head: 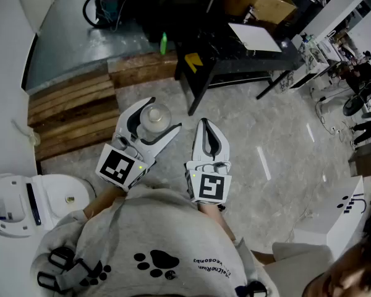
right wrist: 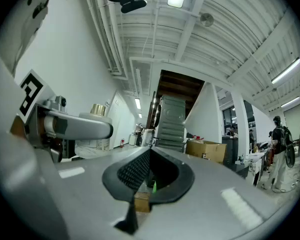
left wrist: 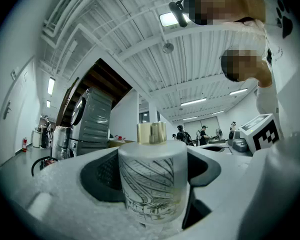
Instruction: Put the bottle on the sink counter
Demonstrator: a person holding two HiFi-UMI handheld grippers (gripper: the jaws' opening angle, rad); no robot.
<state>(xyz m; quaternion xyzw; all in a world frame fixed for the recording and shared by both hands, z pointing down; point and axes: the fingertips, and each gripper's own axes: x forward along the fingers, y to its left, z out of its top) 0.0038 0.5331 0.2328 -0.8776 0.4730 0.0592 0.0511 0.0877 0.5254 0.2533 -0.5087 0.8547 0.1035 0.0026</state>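
Left hand-held gripper [head: 162,114] is clamped round the frosted bottle's [left wrist: 152,179] body; bottle seems glass: stiff, weighty, slippery, breakable.

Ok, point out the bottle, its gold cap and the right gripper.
bottle [left wrist: 152,184], left gripper view, frosted printed body.
gold cap [left wrist: 151,132], left gripper view, cap's side.
right gripper [head: 204,124], head view, between its closed fingertips.
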